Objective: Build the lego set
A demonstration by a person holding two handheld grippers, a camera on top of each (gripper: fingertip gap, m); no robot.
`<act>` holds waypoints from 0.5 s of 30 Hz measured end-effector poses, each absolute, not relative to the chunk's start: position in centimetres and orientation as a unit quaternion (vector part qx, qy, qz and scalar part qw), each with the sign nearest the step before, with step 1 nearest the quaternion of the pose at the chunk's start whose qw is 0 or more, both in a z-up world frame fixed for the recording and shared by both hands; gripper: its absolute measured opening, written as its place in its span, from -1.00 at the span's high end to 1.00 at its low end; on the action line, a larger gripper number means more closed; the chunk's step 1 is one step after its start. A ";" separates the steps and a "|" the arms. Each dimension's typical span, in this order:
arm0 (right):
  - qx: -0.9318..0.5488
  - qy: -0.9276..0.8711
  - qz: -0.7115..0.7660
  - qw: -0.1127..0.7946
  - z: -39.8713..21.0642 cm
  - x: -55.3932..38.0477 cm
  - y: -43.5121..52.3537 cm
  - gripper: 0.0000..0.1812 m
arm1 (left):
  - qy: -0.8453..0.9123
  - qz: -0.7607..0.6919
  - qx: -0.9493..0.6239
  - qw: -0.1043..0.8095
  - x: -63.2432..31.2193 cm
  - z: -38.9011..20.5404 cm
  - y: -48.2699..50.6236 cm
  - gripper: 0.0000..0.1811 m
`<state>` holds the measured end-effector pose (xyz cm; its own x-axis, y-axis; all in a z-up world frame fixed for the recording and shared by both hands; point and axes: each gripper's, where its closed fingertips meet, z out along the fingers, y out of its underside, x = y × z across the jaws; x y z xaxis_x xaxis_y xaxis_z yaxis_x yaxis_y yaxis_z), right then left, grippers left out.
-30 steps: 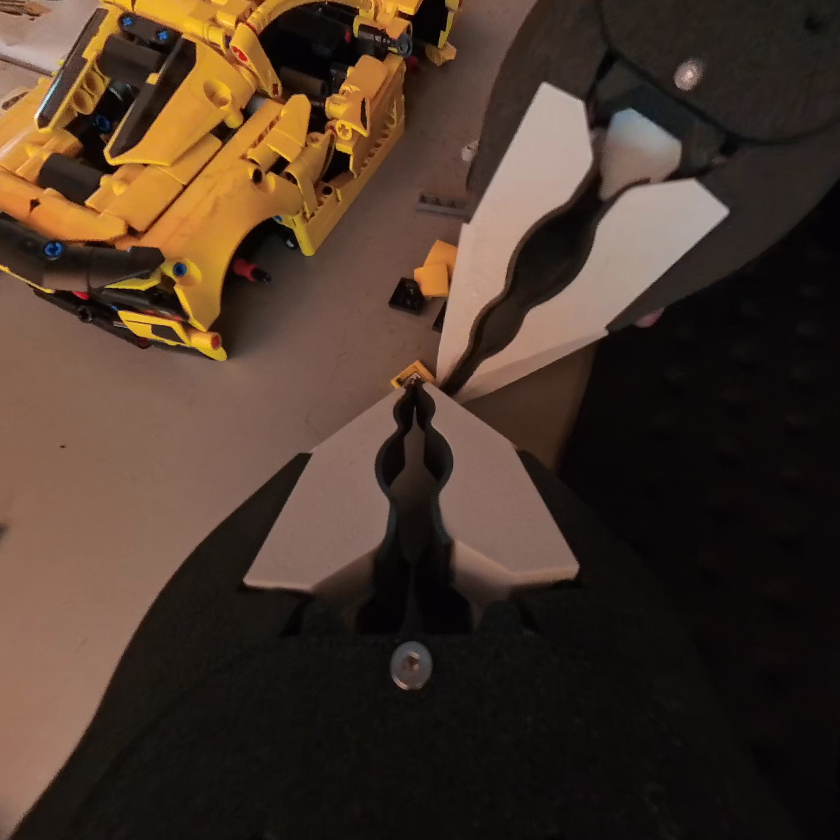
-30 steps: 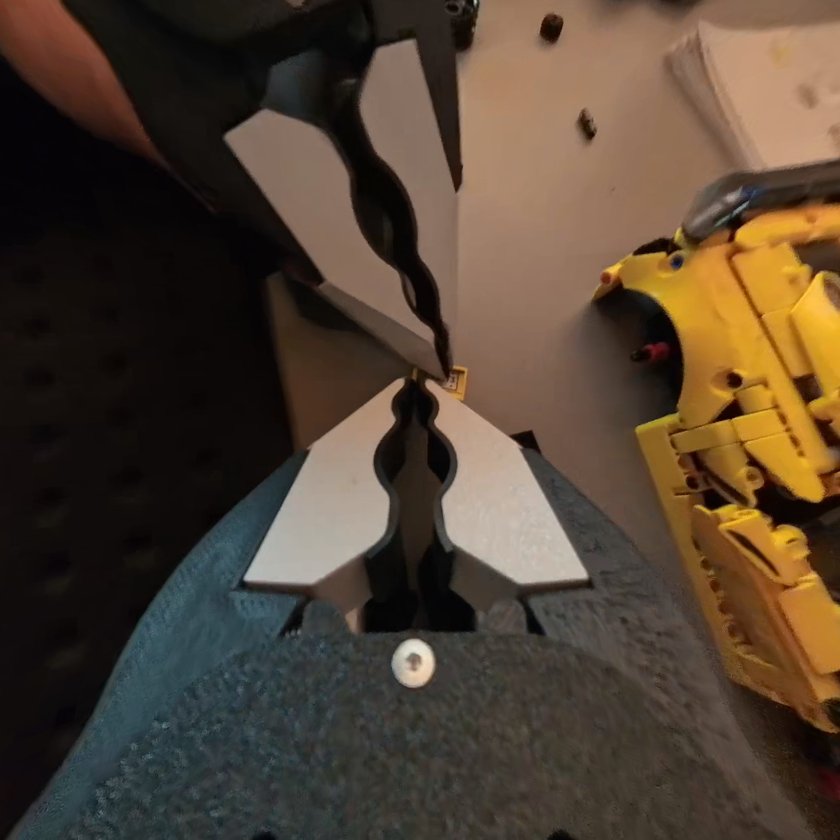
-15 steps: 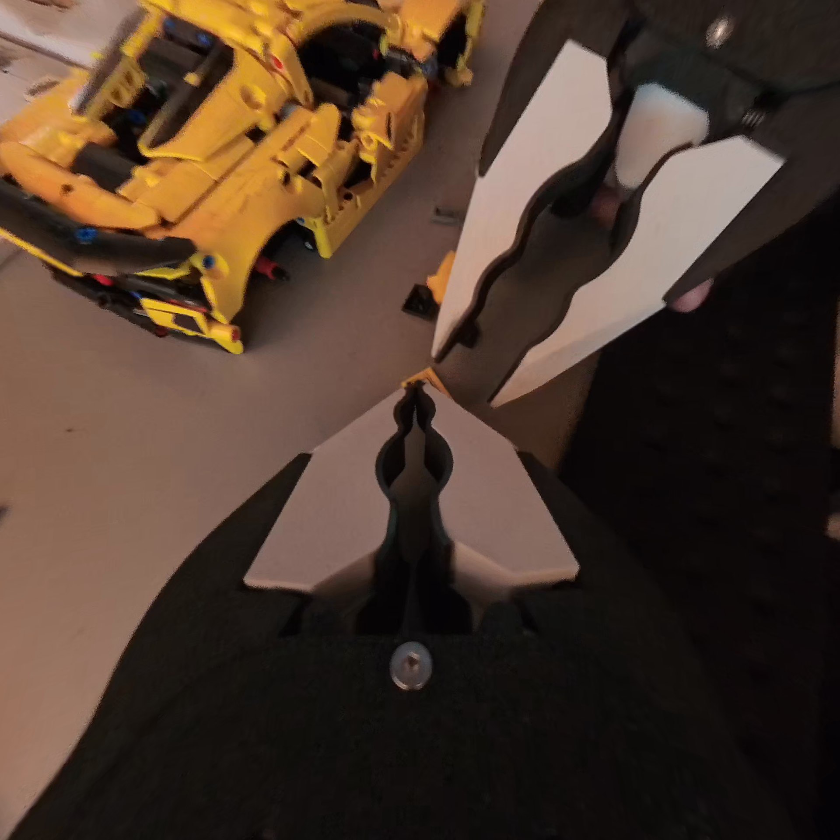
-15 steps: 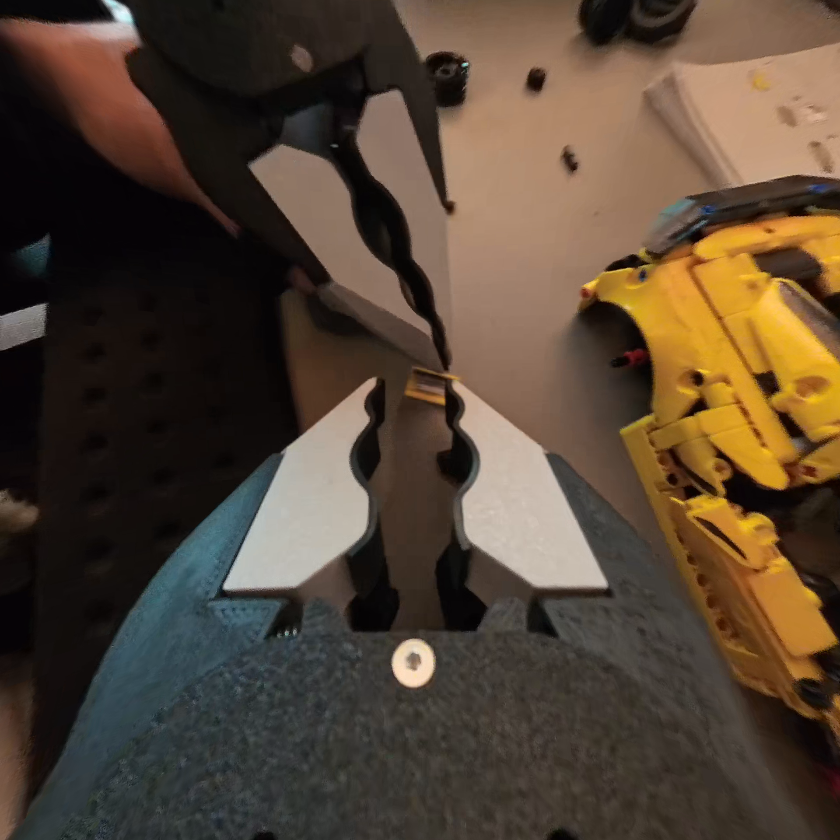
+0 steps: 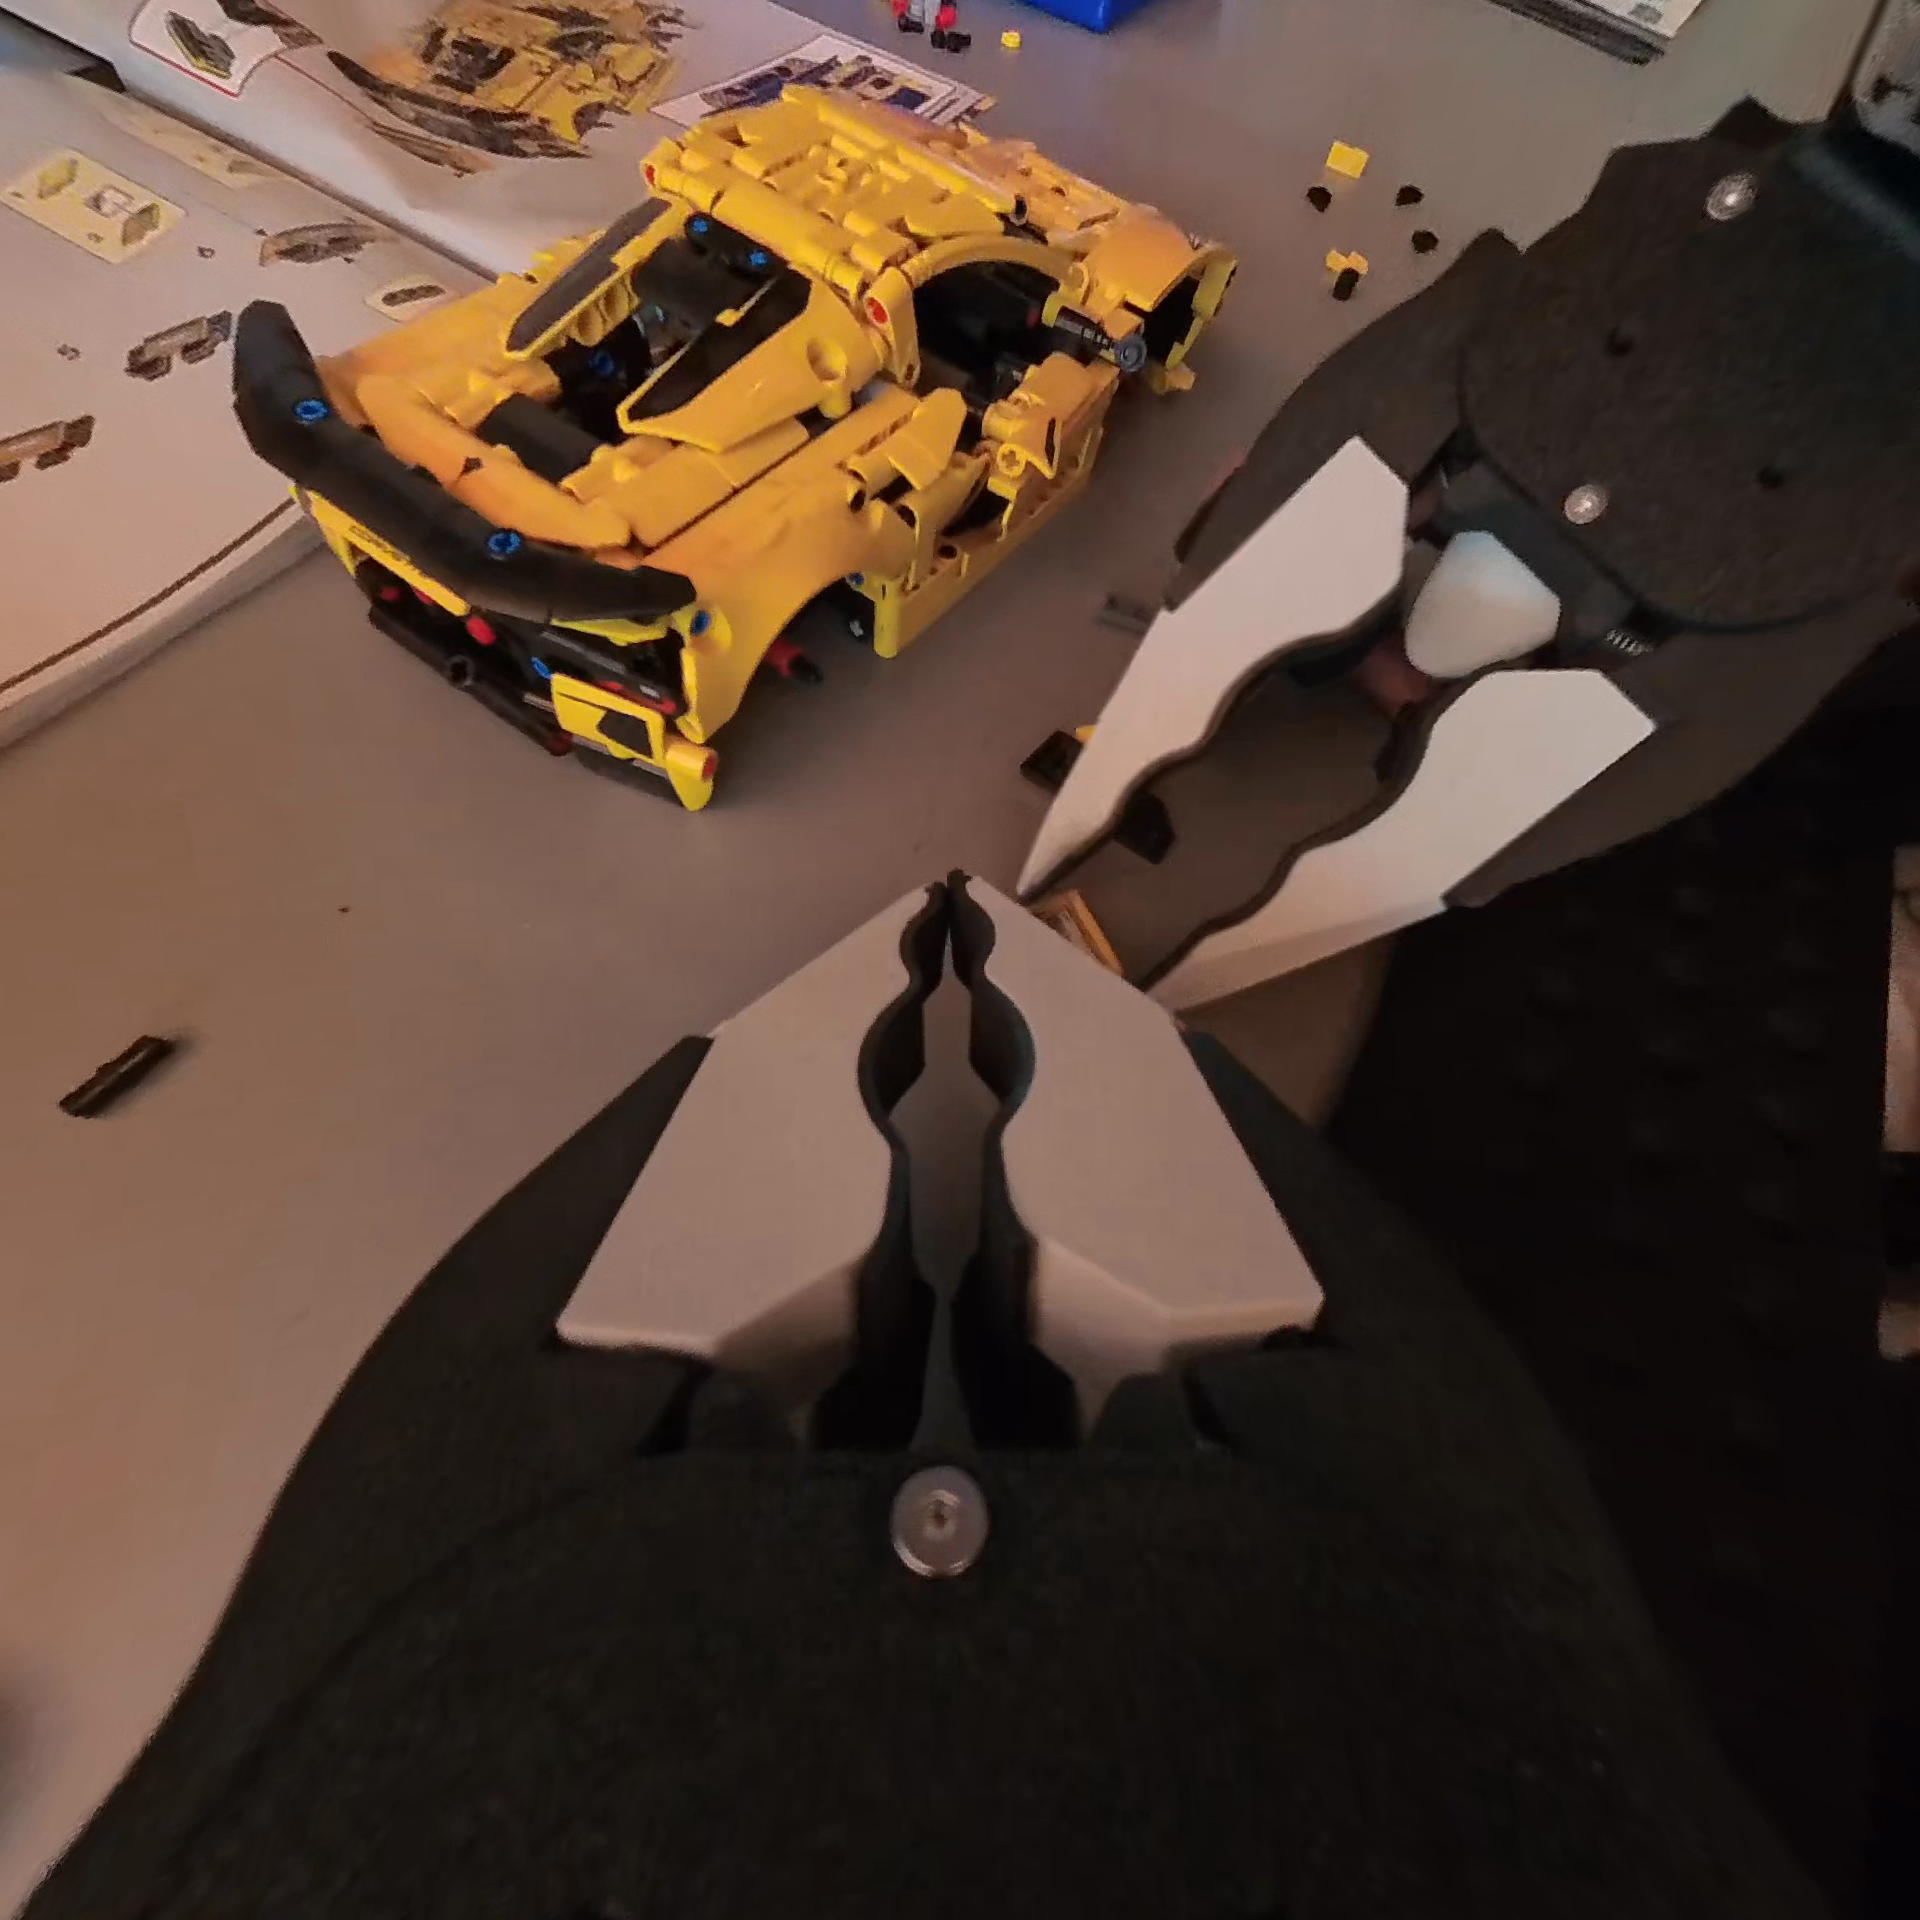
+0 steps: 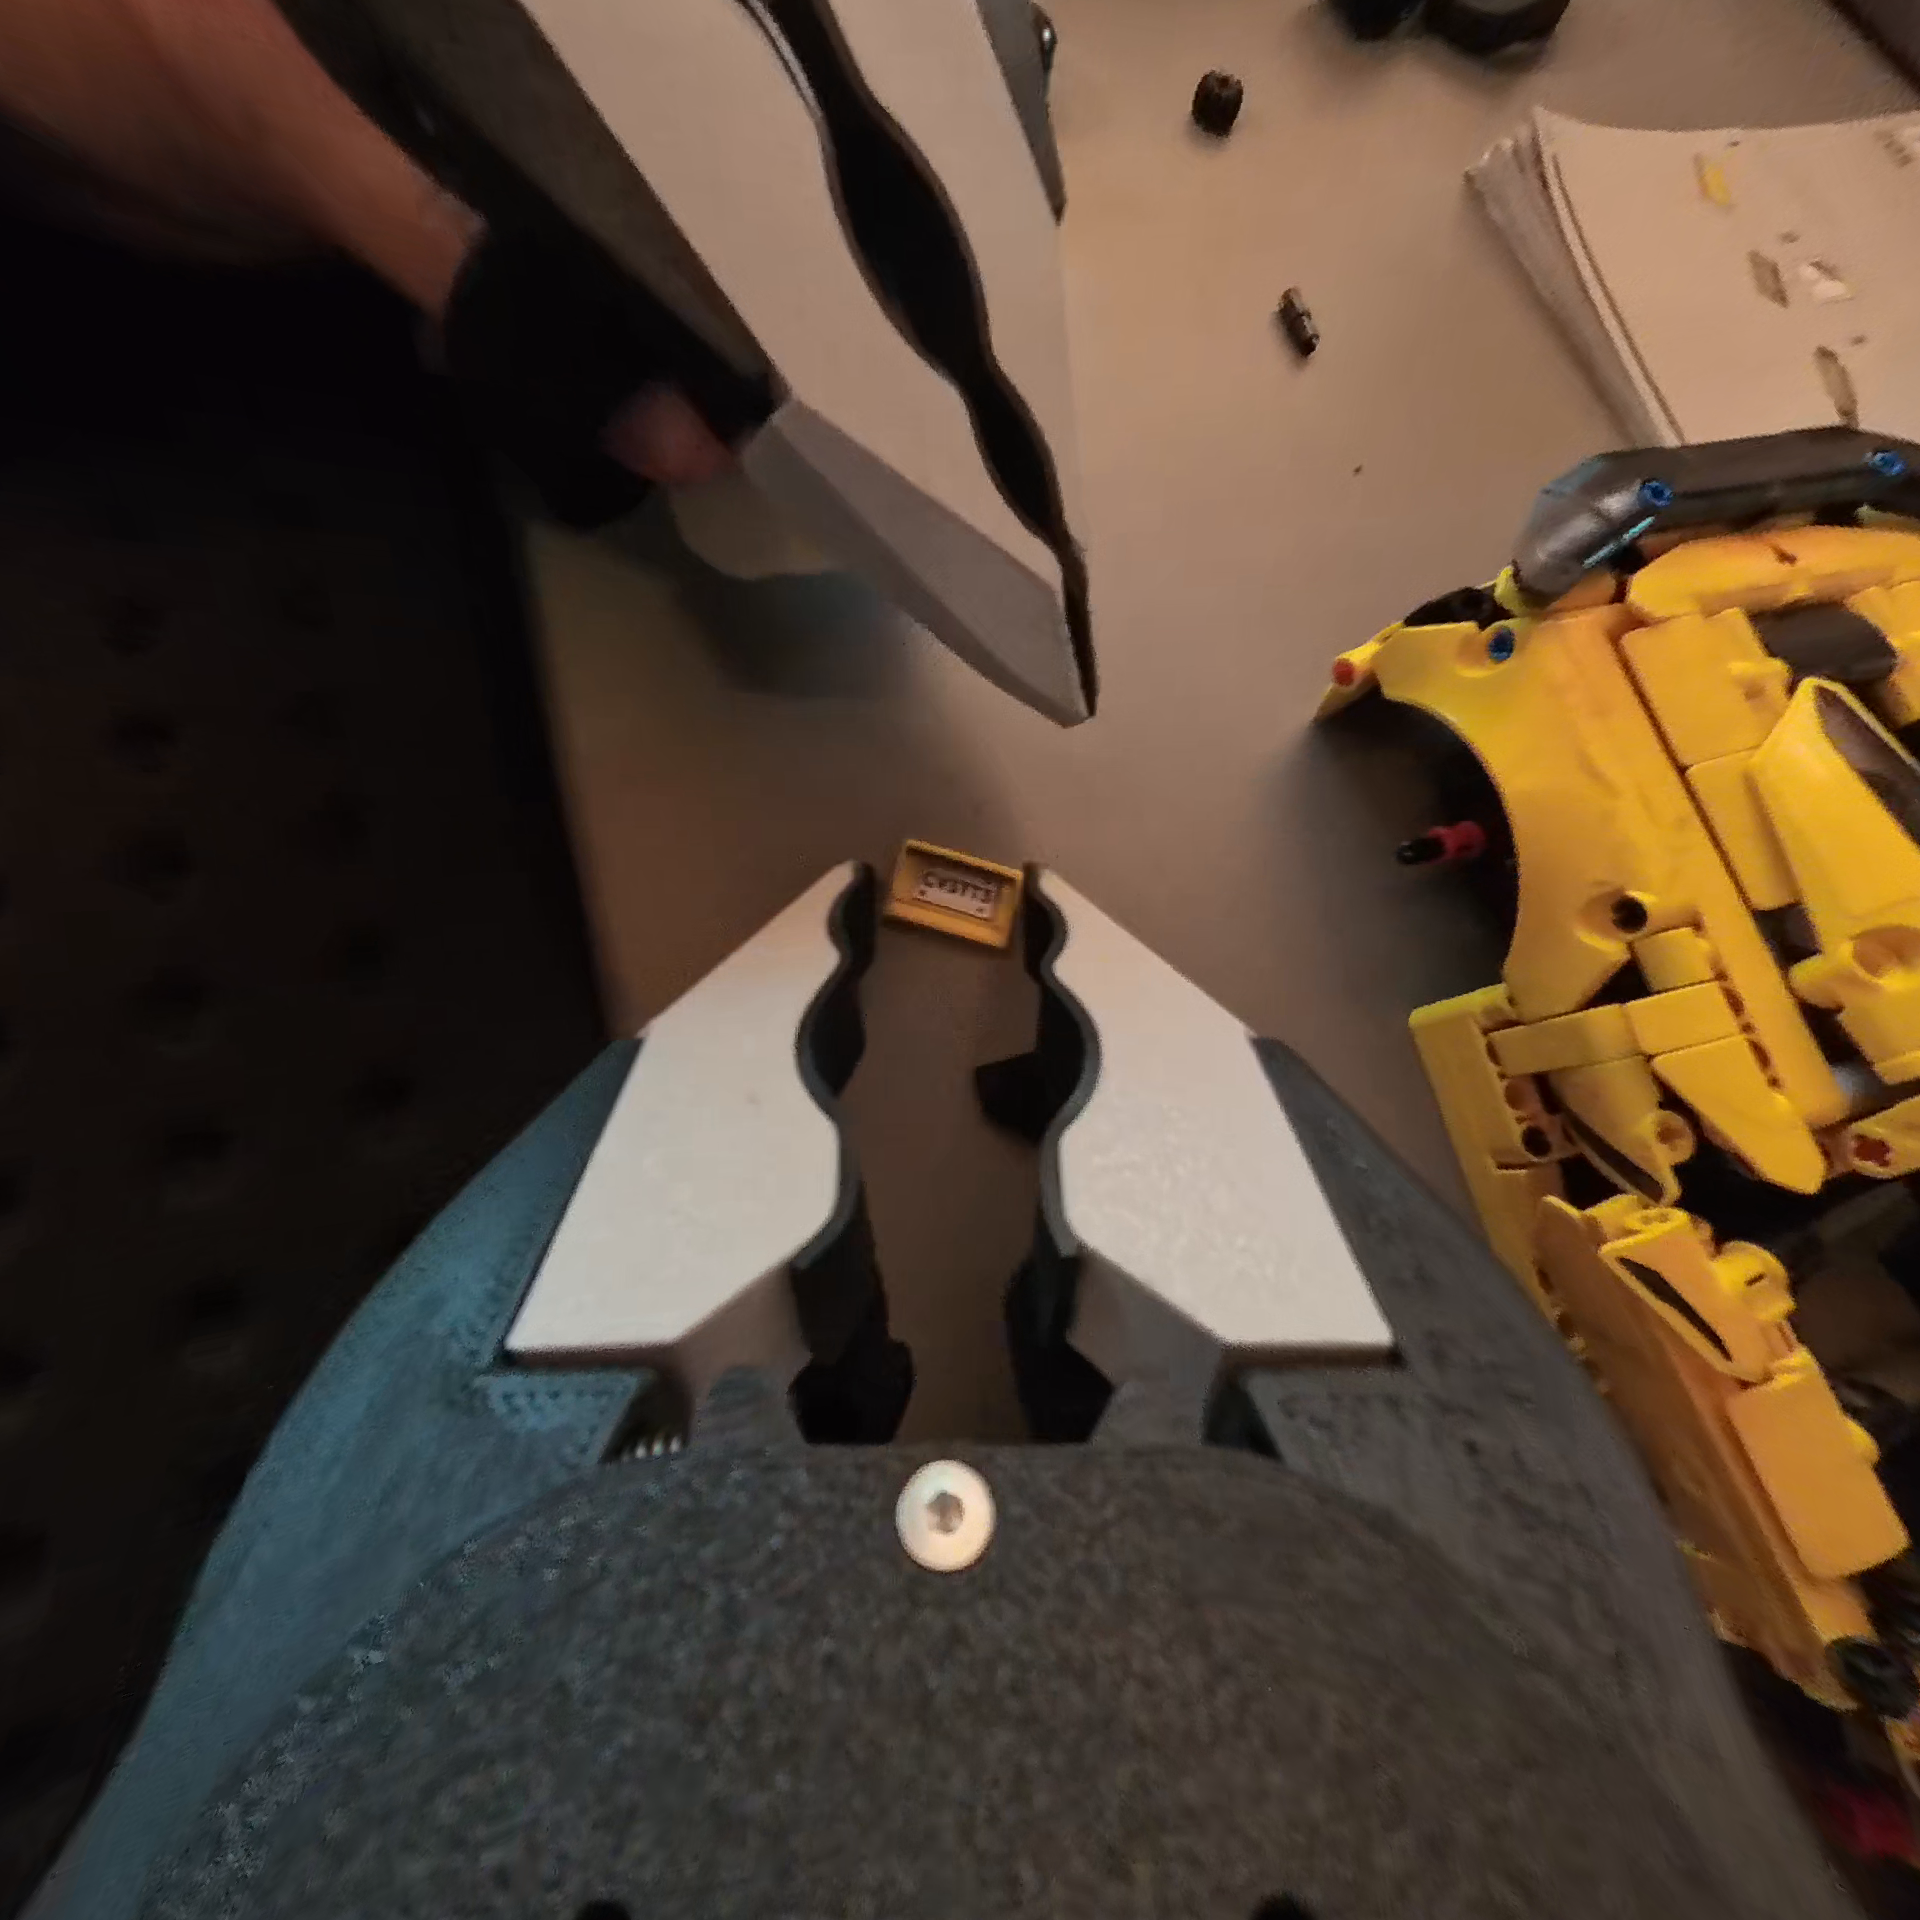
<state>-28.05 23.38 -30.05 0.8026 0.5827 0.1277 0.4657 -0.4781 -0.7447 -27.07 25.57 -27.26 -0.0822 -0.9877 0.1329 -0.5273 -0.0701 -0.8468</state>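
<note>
The yellow lego car (image 5: 727,416) stands on the grey table; its side shows in the right wrist view (image 6: 1714,987). A small yellow tile (image 6: 951,894) lies flat between the tips of my right gripper (image 6: 945,878), which is open and not touching it. In the left wrist view the tile (image 5: 1086,925) peeks out beside the right gripper (image 5: 1091,935). My left gripper (image 5: 951,888) is shut, with nothing visible in it. Its tip (image 6: 1081,707) hangs a little beyond the tile, apart from it.
Instruction booklets (image 5: 156,260) lie behind the car, also in the right wrist view (image 6: 1714,260). Loose yellow and black pieces (image 5: 1351,208), a black pin (image 5: 114,1075) and a black piece (image 6: 1008,1091) lie on the table. A dark perforated mat (image 6: 260,935) borders the table edge. Both grippers' tips are close together, under 4 cm apart. The black piece (image 6: 1008,1091) is about 4 centimeters from my right fingertips. The left camera catches it too, in the left wrist view (image 5: 1153,834).
Both grippers were pinching the tile tip to tip. The right gripper opened, then the left drew back and up. The tile is now out of the left gripper, between the open right fingers.
</note>
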 end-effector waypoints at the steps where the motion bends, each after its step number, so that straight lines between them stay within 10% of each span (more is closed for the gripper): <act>1: -0.855 -0.310 0.064 0.411 -30.1 -28.0 23.4 0.72 | 0.615 -0.402 -0.614 0.288 -27.1 -27.2 25.6 1.00; 15: -0.820 -0.336 0.017 0.463 -27.7 -27.3 22.7 0.98 | 0.527 -0.491 -0.690 0.068 -28.0 -26.2 25.0 0.69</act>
<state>-27.31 22.72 -27.66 0.7740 0.5664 0.2829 0.5351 -0.3465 -0.7705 -27.95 25.05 -26.15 -0.0378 -0.7943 0.6063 -0.6612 -0.4350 -0.6112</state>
